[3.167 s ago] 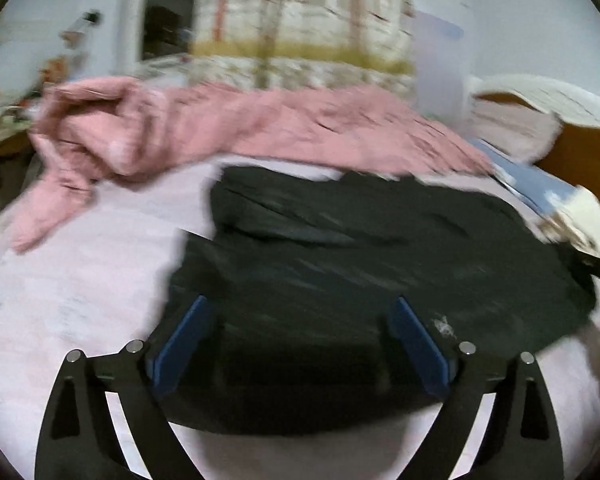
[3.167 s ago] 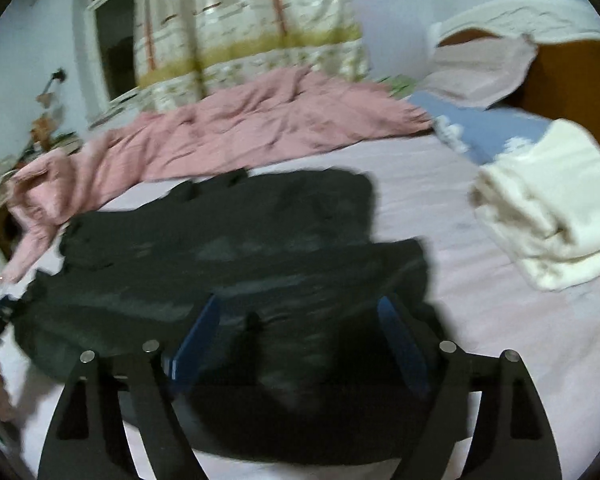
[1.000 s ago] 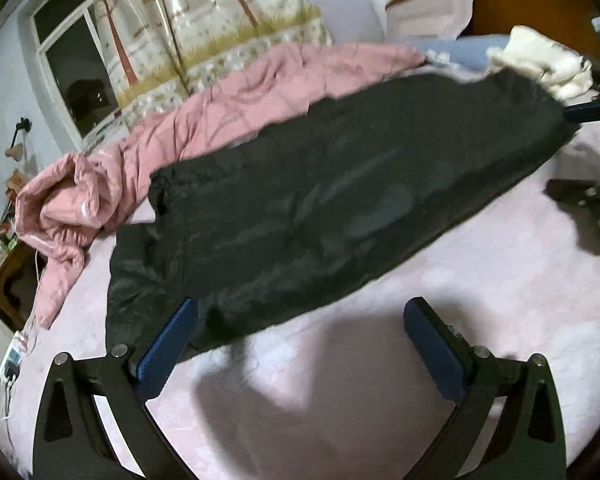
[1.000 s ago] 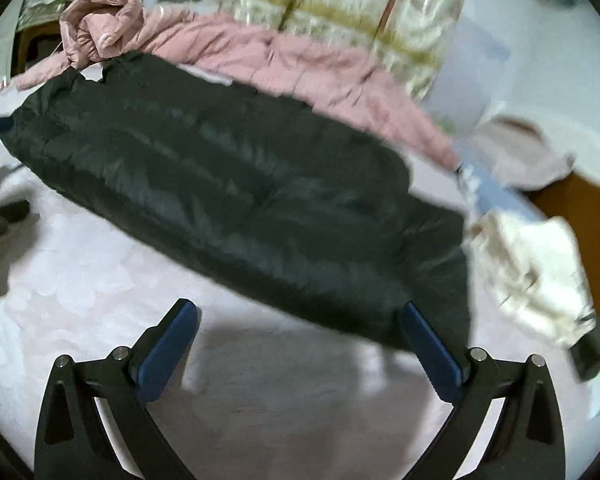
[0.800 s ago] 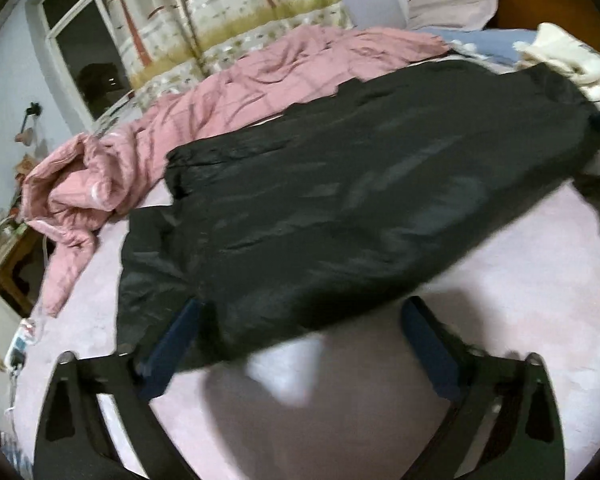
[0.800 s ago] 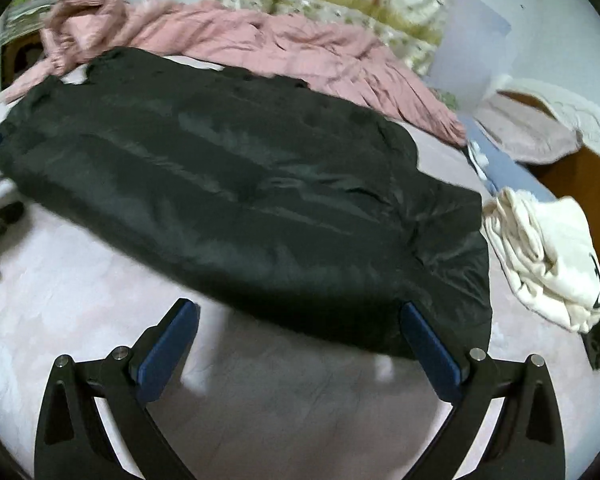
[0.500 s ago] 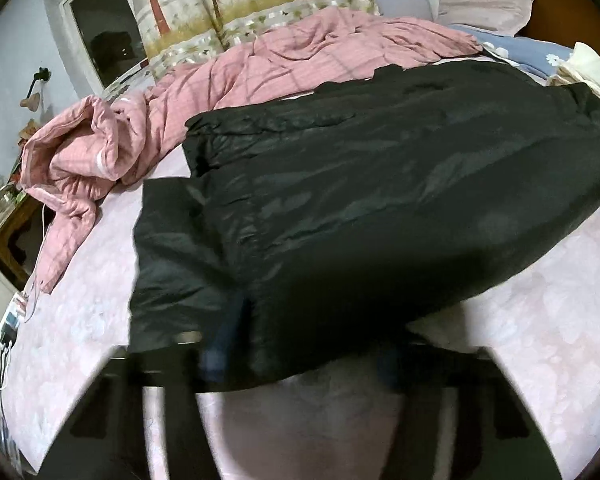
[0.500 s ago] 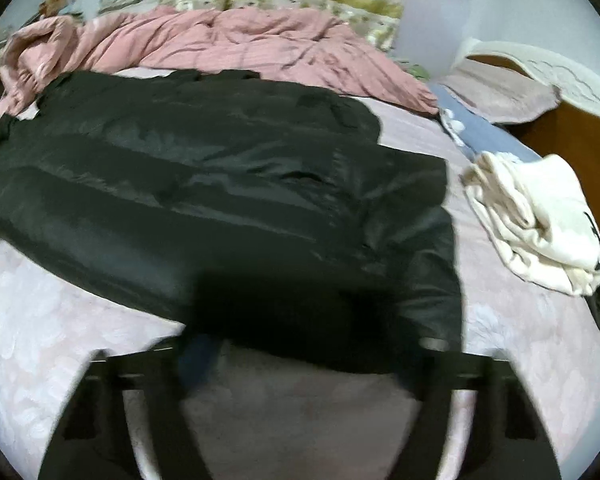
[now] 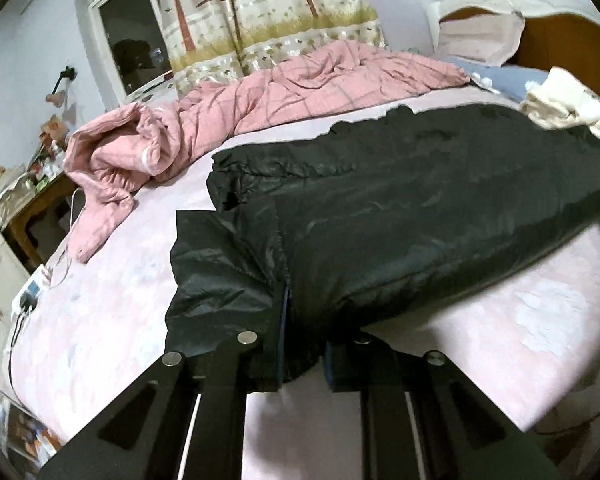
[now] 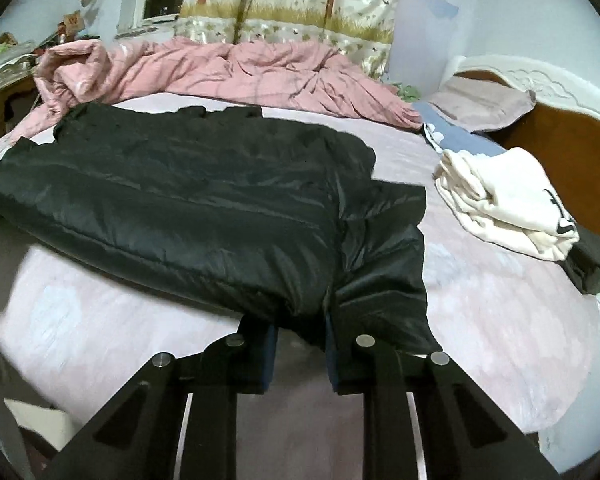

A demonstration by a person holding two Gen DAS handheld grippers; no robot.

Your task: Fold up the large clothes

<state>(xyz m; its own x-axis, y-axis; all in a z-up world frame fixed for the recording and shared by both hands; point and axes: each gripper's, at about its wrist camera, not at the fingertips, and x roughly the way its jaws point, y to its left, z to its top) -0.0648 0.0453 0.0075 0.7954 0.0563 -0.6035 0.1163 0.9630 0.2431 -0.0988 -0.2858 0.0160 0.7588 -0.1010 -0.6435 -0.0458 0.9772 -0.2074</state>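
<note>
Black padded jacket (image 9: 400, 216) lies across the pink bed sheet (image 9: 100, 312), and in the left wrist view the left gripper (image 9: 302, 360) is closing on its near edge, fabric bunched between the blue pads, likely to lift that edge for a fold. Only this view shows the window (image 9: 128, 44). Over to the right wrist view: right gripper (image 10: 300, 354) closing on the jacket's other near corner, cloth between its jaws. Only here do the folded cream garment (image 10: 504, 208) and headboard (image 10: 560, 148) sit in full view.
</note>
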